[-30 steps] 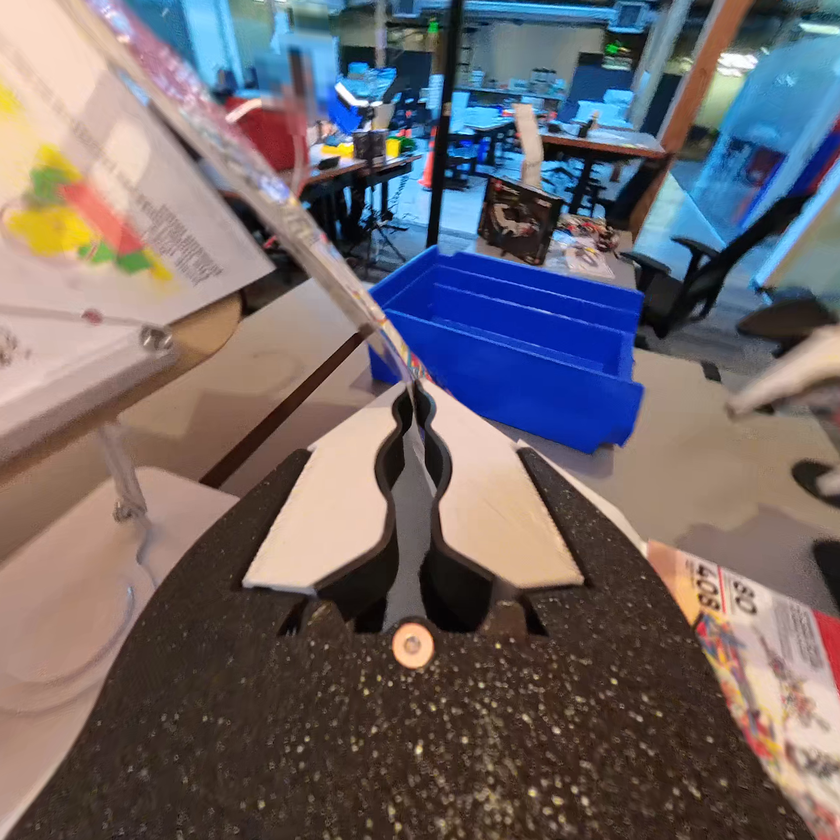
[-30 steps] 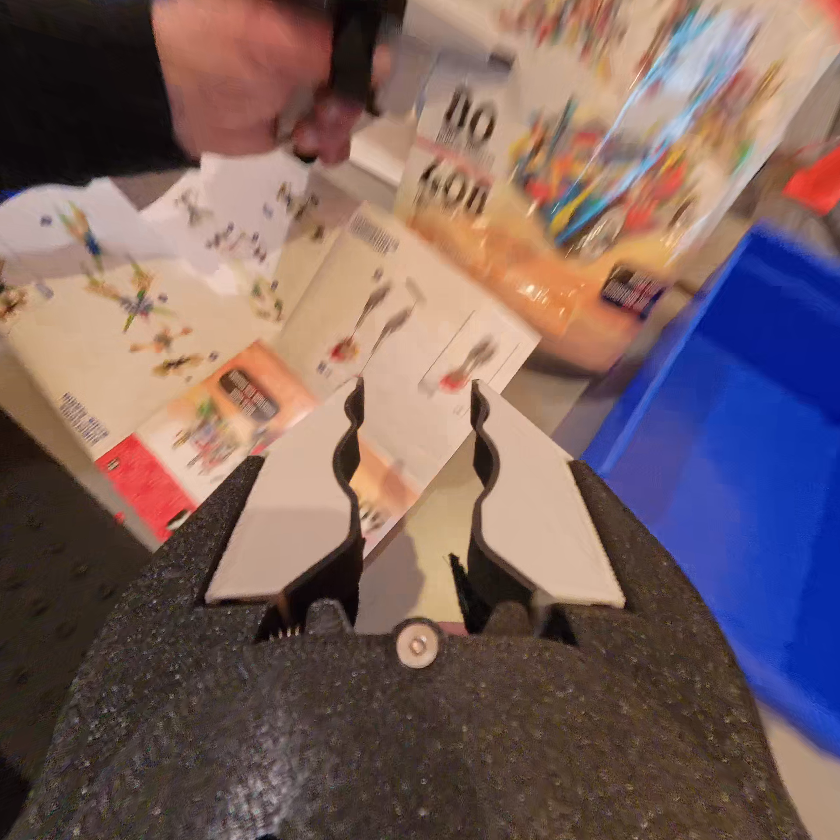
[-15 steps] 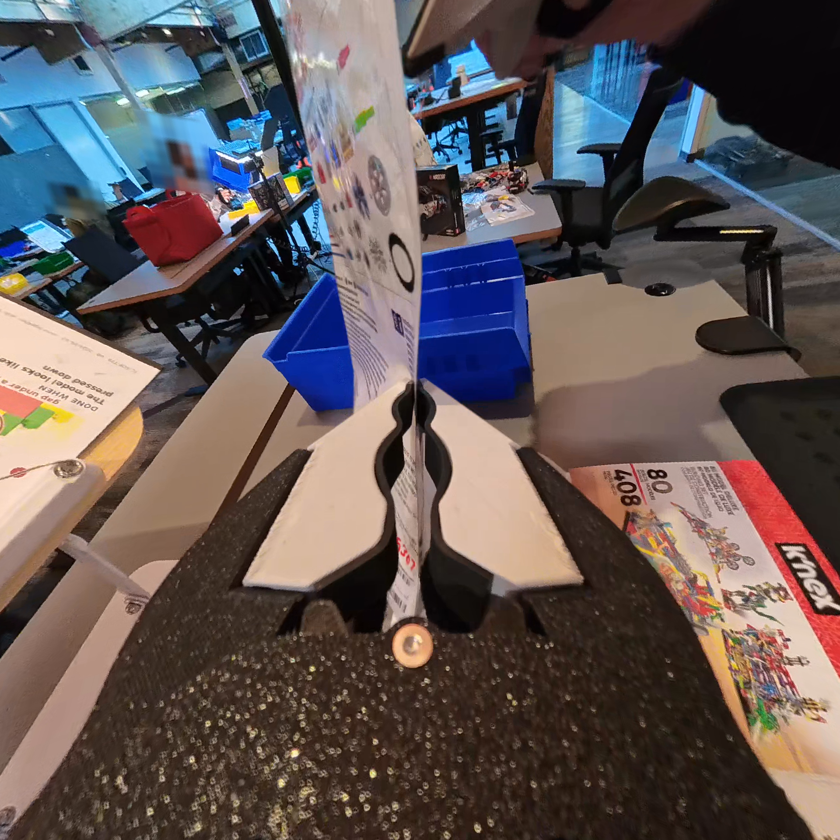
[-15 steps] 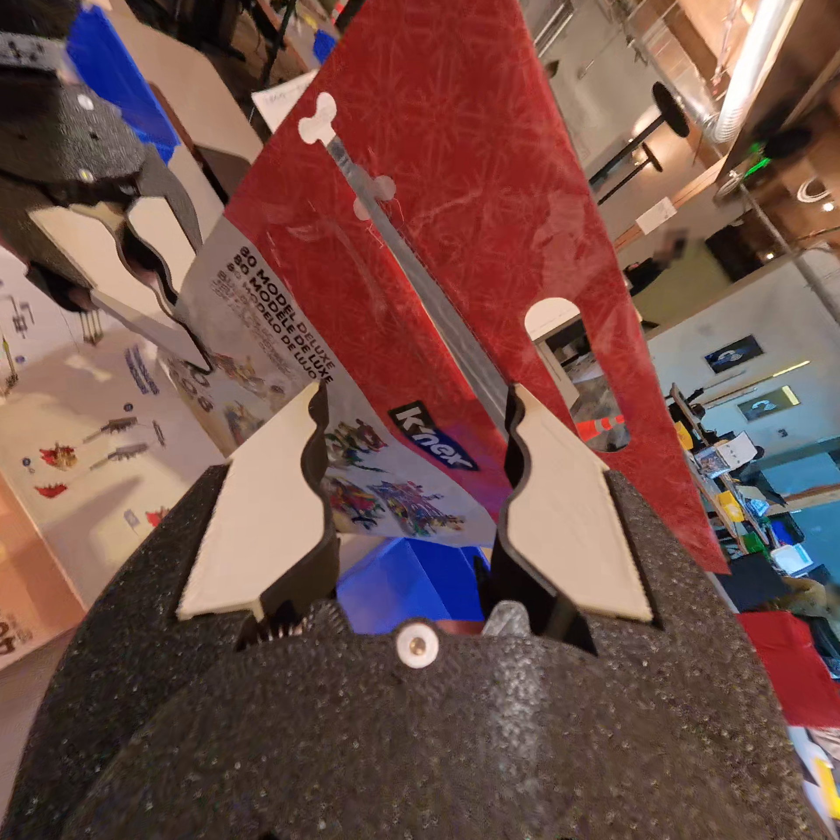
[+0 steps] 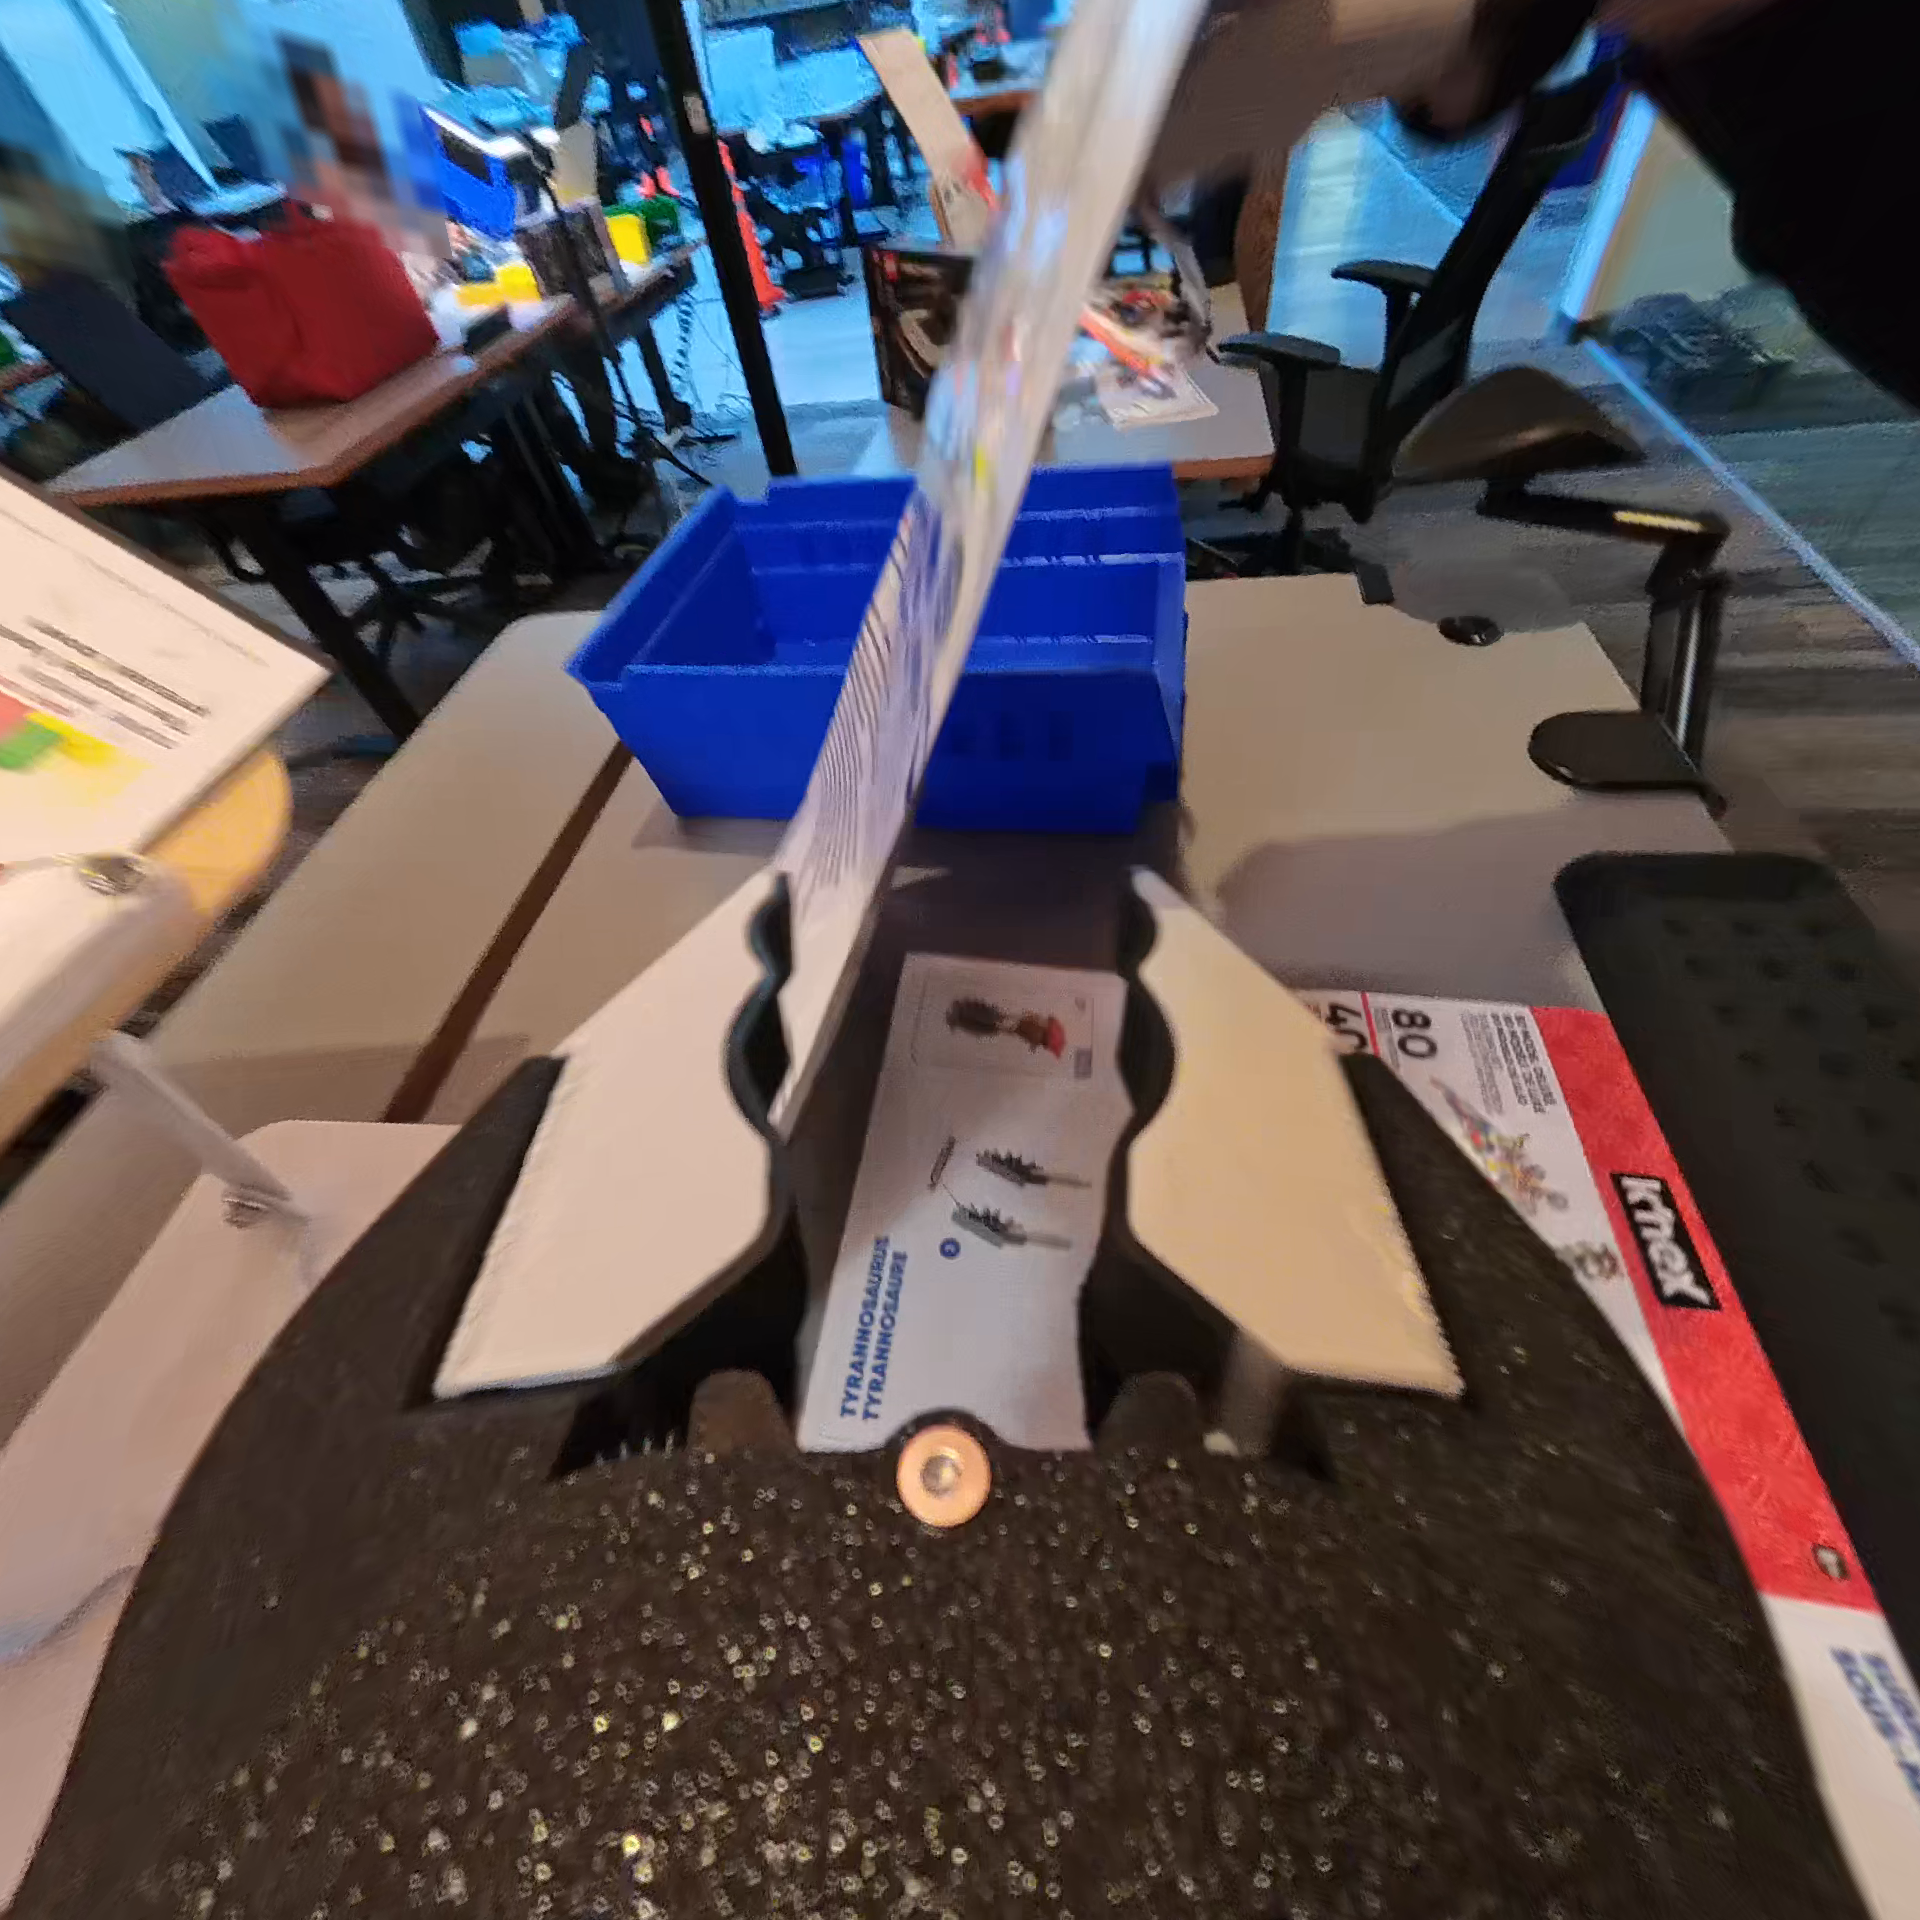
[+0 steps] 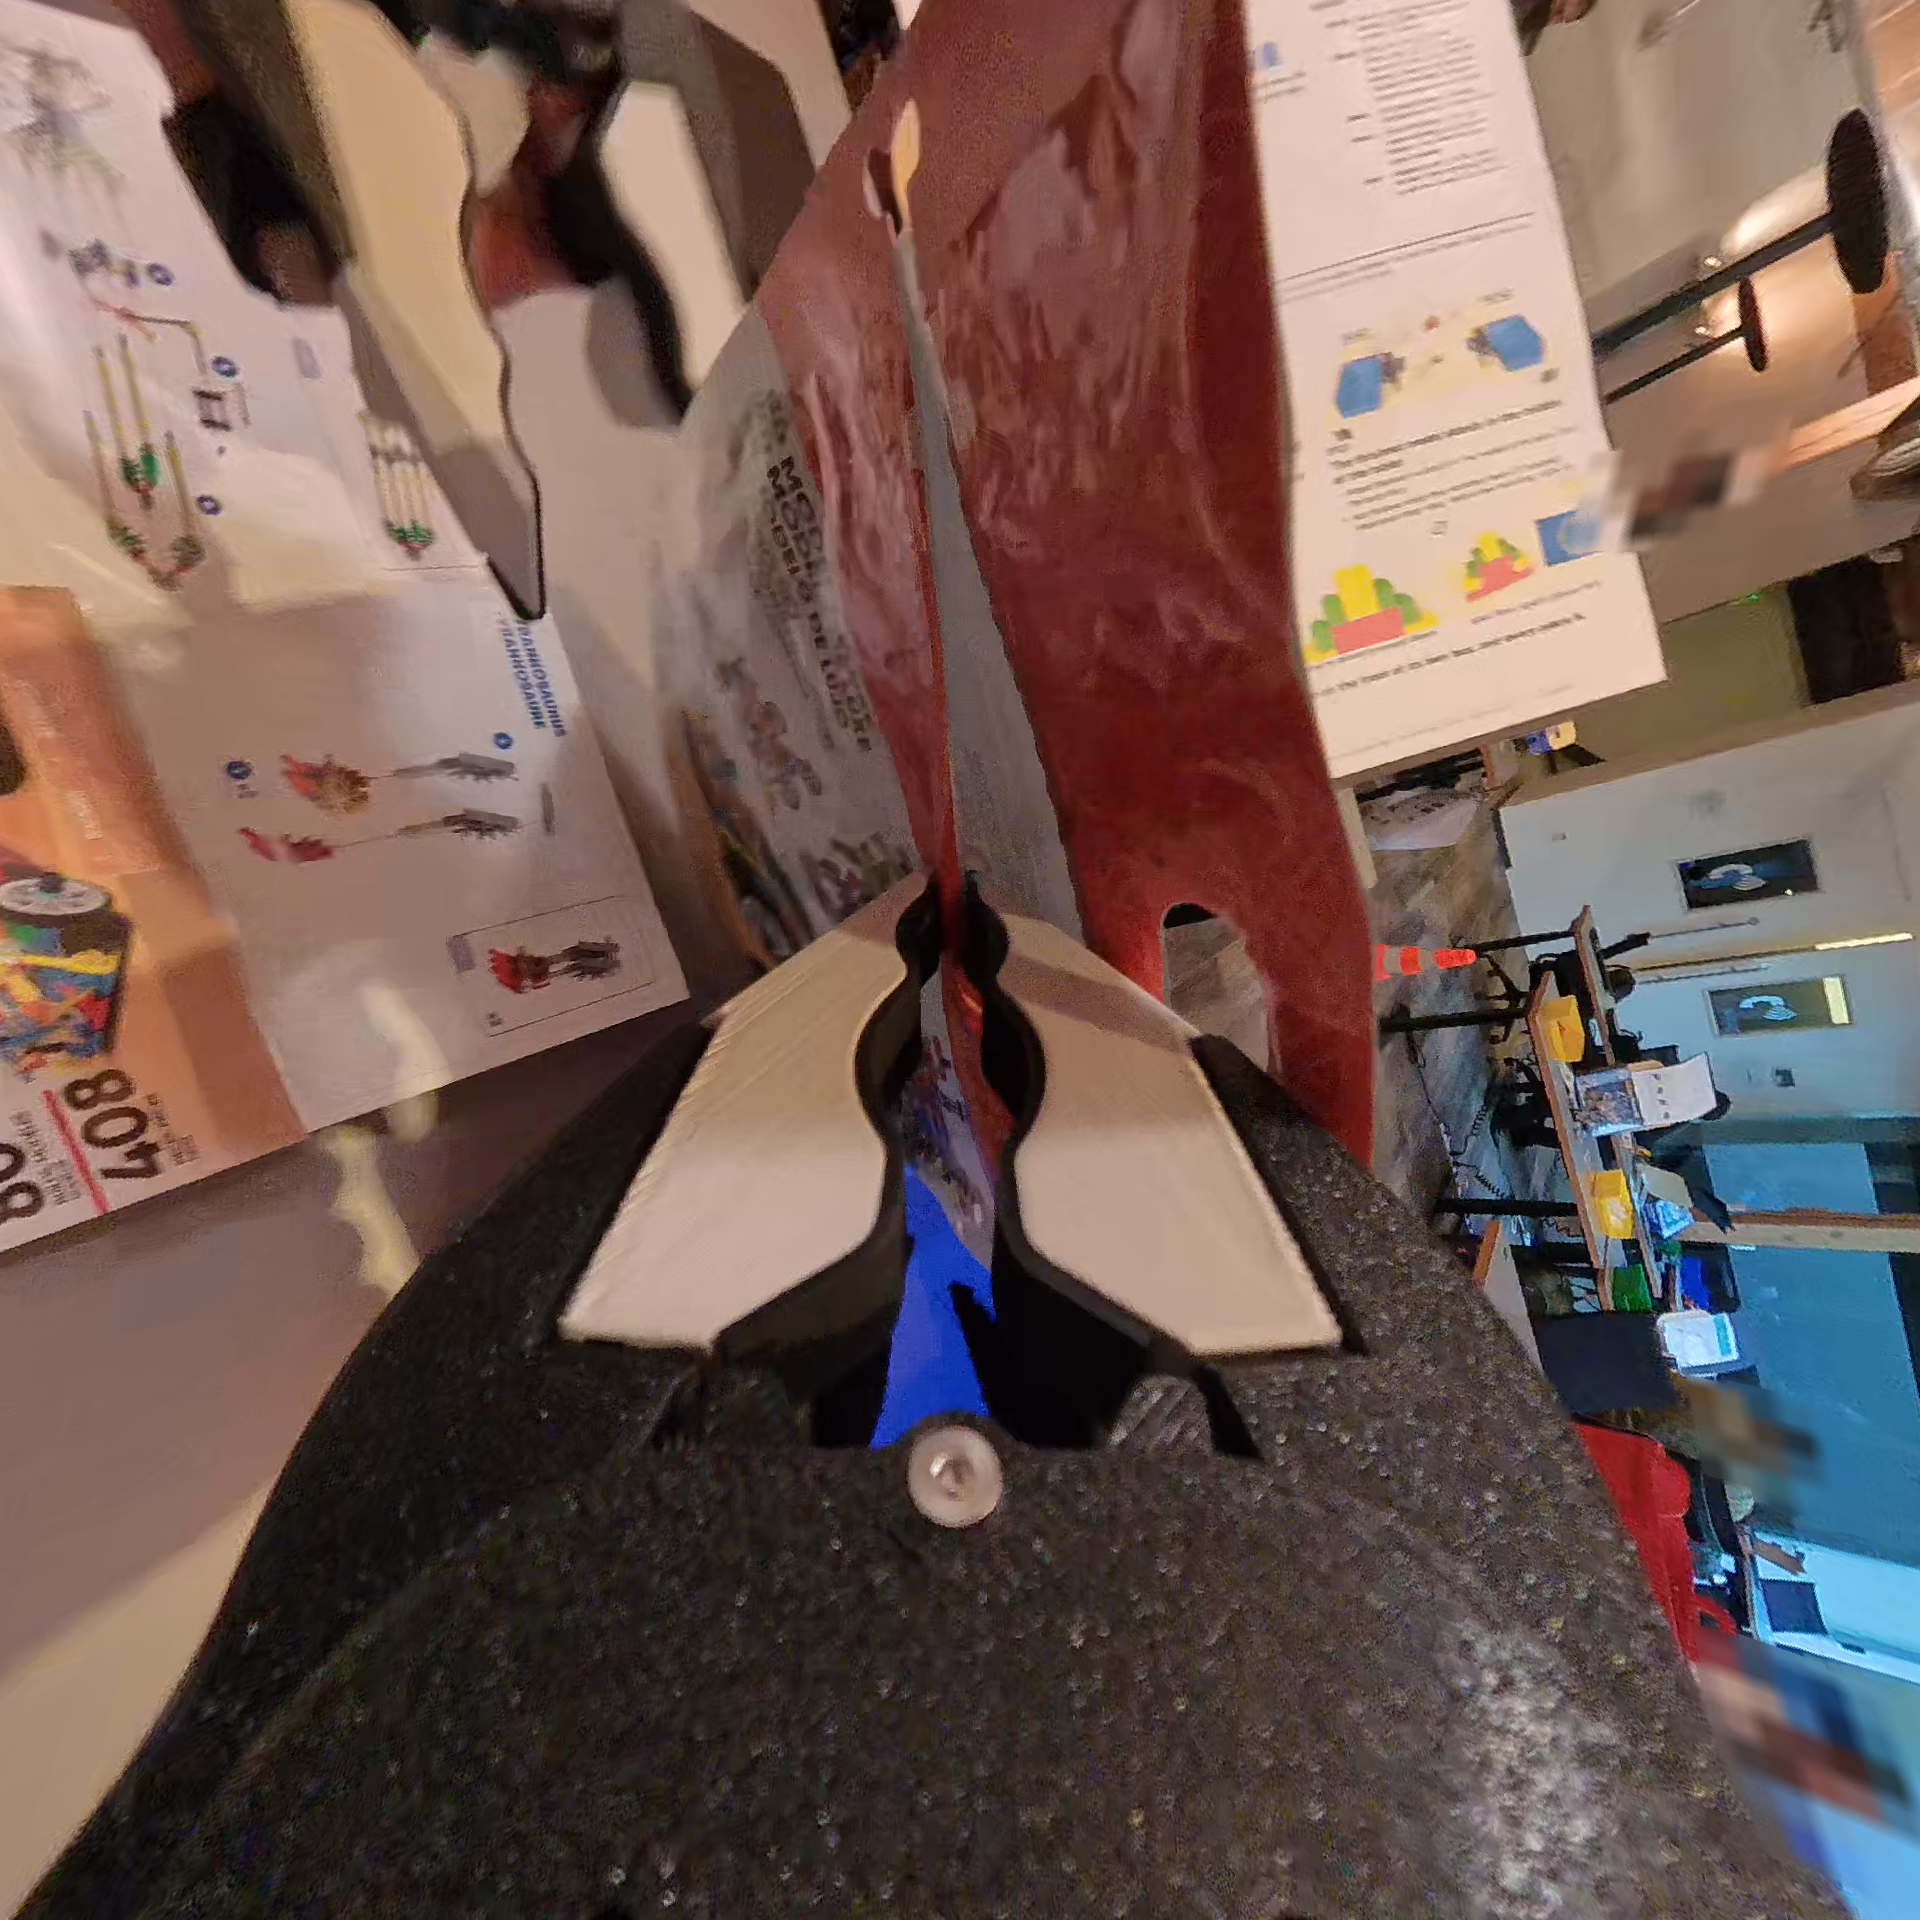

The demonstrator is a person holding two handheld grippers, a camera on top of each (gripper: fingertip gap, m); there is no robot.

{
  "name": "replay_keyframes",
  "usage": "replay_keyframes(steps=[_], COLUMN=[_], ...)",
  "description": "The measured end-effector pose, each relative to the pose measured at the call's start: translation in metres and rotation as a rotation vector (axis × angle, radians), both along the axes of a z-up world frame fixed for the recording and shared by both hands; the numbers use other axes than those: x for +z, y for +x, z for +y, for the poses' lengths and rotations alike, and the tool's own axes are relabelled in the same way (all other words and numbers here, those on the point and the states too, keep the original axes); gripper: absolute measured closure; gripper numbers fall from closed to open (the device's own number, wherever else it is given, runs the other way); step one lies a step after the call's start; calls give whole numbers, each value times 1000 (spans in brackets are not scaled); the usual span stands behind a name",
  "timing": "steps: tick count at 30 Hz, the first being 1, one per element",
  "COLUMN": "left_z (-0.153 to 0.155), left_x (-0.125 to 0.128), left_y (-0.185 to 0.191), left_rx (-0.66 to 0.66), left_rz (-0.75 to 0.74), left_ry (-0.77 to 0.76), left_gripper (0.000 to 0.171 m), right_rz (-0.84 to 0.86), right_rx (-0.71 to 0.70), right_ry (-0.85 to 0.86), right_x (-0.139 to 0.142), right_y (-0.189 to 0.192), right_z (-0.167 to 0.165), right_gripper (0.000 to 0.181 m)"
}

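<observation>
A flattened red and white cardboard toy package [image 6: 1143,520] hangs upright in the air. My right gripper [image 6: 951,894] is shut on its lower edge. In the left wrist view the same package [image 5: 956,520] shows edge-on, rising from beside my left finger. My left gripper [image 5: 956,894] is open, its jaws wide apart, with the package's edge against the inner side of the left finger. An instruction sheet [image 5: 977,1143] lies on the table below the open jaws. One finger [image 6: 416,312] of the left gripper shows blurred at the upper left of the right wrist view.
A blue bin [image 5: 727,707] stands on the table ahead. A printed flat box panel [image 5: 1558,1195] and a black mat [image 5: 1766,1039] lie to the right. A stand with a printed page [image 5: 104,675] is at the left. A toy box [image 6: 62,935] sits on the table. Some 12 centimetres of space lies between my two pairs of fingers.
My left gripper has opened and let go of the package. My right gripper, open half a second ago, has shut on the package's edge.
</observation>
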State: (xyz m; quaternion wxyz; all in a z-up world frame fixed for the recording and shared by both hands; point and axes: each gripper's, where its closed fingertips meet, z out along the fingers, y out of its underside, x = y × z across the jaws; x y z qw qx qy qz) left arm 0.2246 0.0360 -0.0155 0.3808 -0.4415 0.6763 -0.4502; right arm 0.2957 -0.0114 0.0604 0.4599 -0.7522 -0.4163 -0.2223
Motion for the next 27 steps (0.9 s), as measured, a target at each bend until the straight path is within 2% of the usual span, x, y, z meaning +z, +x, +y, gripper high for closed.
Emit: replay_keyframes(steps=[1, 2, 5, 7, 9, 13, 15, 22, 27], left_z=[-2, -8, -21, -38, -45, -41, -35, -3, -4], left_x=[14, 30, 88, 112, 119, 107, 104, 124, 148], left_y=[-3, -6, -9, -8, -3, 0, 0, -3, -11], left_rx=[6, -6, 16, -6, 30, 96, 128, 381, 483], left_rz=[-15, -18, -82, -91, -66, -12, 3, -128, -281], left_ry=[2, -3, 40, 107, 165, 235, 237, 497, 593], left_gripper=[99, 92, 89, 89, 104, 155, 170, 171, 171], right_rz=[-12, -25, -34, -47, -61, -35, -28, 34, 110], right_rx=[-2, -2, -5, -12, -17, -24, -20, -20, 26], right_ry=[-12, -17, -43, -63, -83, -89, -93, -118, -135], right_x=[-5, -10, -22, -27, -30, -29, -29, -24, -11], right_y=[-4, -9, -25, -34, -40, -52, -59, -86, -109], right_z=[-2, -3, -3, 0, 3, 9, 10, 6, -2], right_gripper=[181, 181, 181, 181, 181, 181, 181, 181, 181])
